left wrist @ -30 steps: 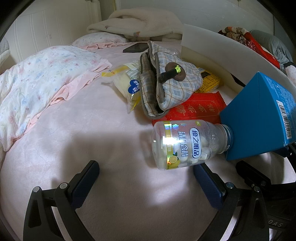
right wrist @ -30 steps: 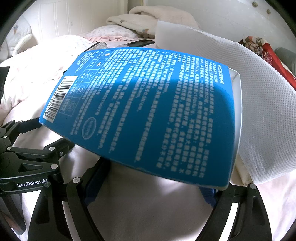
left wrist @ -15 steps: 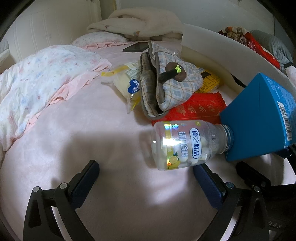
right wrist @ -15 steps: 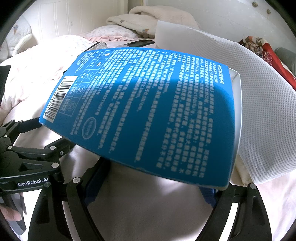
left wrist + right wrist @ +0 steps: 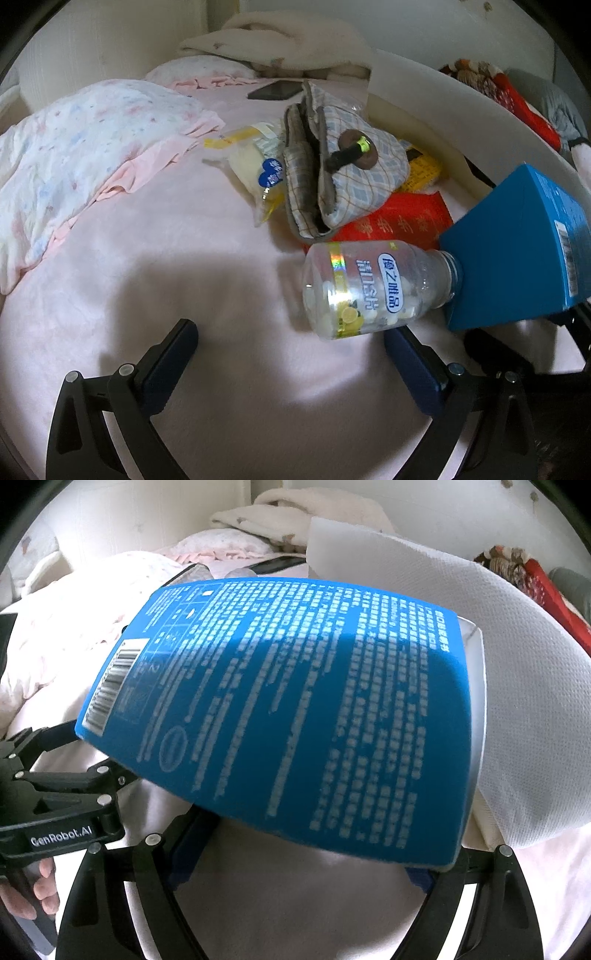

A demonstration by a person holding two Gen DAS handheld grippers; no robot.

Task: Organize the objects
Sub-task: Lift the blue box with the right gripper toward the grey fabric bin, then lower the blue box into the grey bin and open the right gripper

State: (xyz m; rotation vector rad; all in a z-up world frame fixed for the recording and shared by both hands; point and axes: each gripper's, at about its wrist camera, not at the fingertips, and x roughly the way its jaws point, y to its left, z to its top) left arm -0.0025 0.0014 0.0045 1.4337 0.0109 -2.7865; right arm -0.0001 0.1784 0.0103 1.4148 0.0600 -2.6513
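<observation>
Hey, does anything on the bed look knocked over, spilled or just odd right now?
The clear candy bottle lies on its side on the pink blanket, its neck end against the blue box in the right gripper. Nothing has spilled. The snack packets sit heaped under the plaid pouch.

A blue box [image 5: 295, 716] fills most of the right wrist view, its printed face up and tilted, a barcode at its left corner. The right gripper [image 5: 299, 853] holds it between spread fingers. A white container [image 5: 498, 701] stands just behind it on the right. The left gripper [image 5: 55, 794] sits at the left edge, over a pink bed [image 5: 303, 897].
</observation>
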